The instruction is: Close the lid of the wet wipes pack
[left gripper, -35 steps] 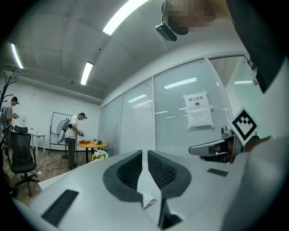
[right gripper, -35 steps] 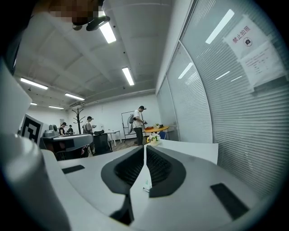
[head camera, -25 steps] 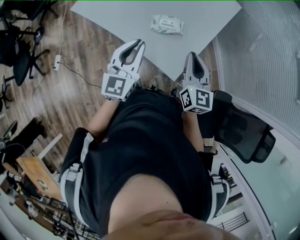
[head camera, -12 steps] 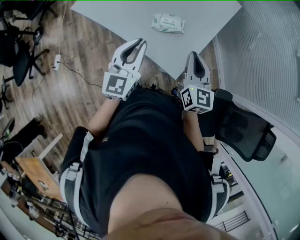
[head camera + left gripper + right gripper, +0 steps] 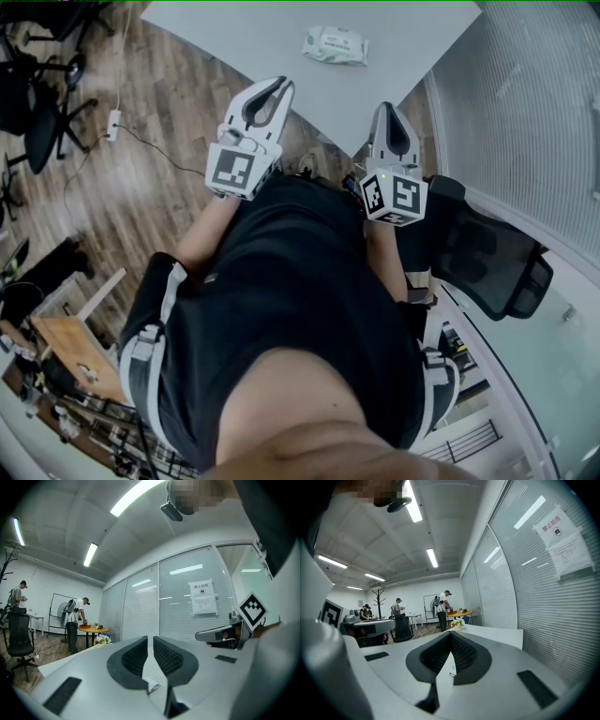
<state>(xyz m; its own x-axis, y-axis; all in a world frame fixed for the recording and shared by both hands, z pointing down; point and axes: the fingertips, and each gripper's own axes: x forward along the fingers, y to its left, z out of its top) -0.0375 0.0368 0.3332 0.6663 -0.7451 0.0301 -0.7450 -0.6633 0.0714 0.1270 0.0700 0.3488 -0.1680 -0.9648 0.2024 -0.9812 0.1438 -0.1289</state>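
Grey table [image 5: 234,37] above a wood floor [image 5: 141,187], head view: the wet wipes pack [image 5: 335,46] lies flat towards the far side, its lid too small to read. Both grippers are held short of the near corner, well apart from the pack, apparently idle. Left gripper view: the left gripper [image 5: 150,640] has its jaws a narrow slit apart with nothing between them. Right gripper view: the right gripper [image 5: 451,638] has its jaws pressed together, also empty.

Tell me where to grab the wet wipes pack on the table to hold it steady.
Probably the short end on the left gripper's side. The wet wipes pack lies flat on the table, long side across the head view, so that gripper could come in level and pinch the thin end, leaving the top free.
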